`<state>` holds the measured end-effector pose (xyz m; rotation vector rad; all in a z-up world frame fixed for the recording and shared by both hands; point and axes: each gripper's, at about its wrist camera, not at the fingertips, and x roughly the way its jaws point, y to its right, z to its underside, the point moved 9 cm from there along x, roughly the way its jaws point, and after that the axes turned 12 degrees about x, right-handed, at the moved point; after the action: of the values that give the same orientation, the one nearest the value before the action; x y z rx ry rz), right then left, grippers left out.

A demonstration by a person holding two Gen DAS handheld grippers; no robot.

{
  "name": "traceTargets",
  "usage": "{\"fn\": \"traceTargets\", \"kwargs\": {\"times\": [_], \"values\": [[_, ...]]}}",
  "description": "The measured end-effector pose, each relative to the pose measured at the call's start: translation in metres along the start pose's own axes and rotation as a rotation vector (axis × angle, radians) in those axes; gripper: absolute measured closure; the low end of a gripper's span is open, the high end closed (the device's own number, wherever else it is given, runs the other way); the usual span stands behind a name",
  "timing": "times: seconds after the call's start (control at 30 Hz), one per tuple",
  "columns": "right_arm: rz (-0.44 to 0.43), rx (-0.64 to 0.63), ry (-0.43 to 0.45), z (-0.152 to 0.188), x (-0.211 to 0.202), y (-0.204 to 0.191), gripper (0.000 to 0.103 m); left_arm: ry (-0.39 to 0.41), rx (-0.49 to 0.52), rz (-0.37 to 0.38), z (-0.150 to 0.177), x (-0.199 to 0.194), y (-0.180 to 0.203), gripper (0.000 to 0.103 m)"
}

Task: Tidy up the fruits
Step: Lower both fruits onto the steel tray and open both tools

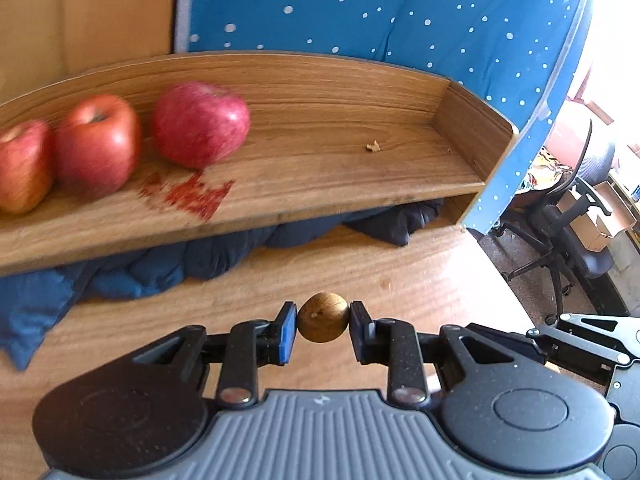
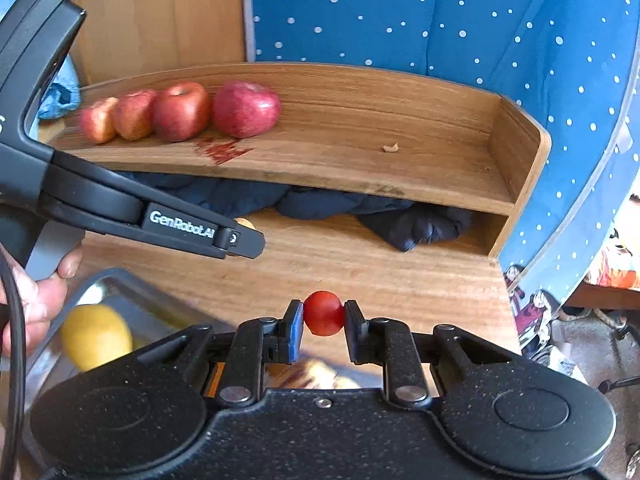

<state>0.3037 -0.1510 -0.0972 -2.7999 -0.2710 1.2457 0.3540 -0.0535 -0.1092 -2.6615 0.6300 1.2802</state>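
Observation:
My left gripper (image 1: 323,322) is shut on a small round brown fruit (image 1: 322,317), held above the wooden desk (image 1: 420,280) in front of the shelf. My right gripper (image 2: 323,316) is shut on a small red tomato-like fruit (image 2: 323,313). Several red apples (image 2: 180,111) stand in a row on the left part of the wooden shelf (image 2: 360,160); the rightmost apple (image 1: 200,124) is the largest. In the right wrist view the left gripper's body (image 2: 140,212) crosses the left side, held by a hand (image 2: 36,296).
A metal tray (image 2: 132,292) at lower left holds a yellow fruit (image 2: 96,336). A dark blue cloth (image 2: 360,204) is bundled under the shelf. A red stain (image 1: 192,196) and a crumb (image 1: 373,146) mark the shelf. Blue dotted fabric (image 1: 400,12) hangs behind; an office chair (image 1: 572,220) stands right.

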Motion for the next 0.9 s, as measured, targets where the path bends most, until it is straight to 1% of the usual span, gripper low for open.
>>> {"fn": "traceTargets", "kwargs": {"times": [0.17,0.33,0.43,0.57,0.67,0.73,0.8,0.9], "values": [[-0.027,-0.001,-0.017,0.017,-0.011,-0.006,0.080,-0.031,-0.024,-0.020,0.025,-0.017,0.004,0.072],[-0.058,-0.018,-0.002,0.020,-0.024,-0.013,0.079,-0.078,-0.068,-0.043,0.049,-0.026,0.006,0.072],[-0.075,-0.036,-0.002,0.023,-0.029,-0.018,0.079,-0.101,-0.076,-0.057,0.059,-0.028,0.006,0.072],[-0.089,-0.054,-0.005,0.026,-0.034,-0.023,0.079,-0.110,-0.089,-0.063,0.068,-0.031,0.008,0.072],[-0.092,-0.063,-0.001,0.028,-0.036,-0.025,0.075,-0.108,-0.084,-0.062,0.070,-0.032,0.012,0.072],[-0.086,-0.066,0.004,0.025,-0.034,-0.025,0.066,-0.107,-0.082,-0.064,0.071,-0.032,0.013,0.072],[-0.080,-0.062,0.007,0.021,-0.028,-0.023,0.062,-0.109,-0.081,-0.065,0.070,-0.032,0.013,0.072],[-0.061,-0.067,-0.015,0.014,-0.010,-0.018,0.061,-0.107,-0.075,-0.067,0.069,-0.032,0.012,0.072]]}}
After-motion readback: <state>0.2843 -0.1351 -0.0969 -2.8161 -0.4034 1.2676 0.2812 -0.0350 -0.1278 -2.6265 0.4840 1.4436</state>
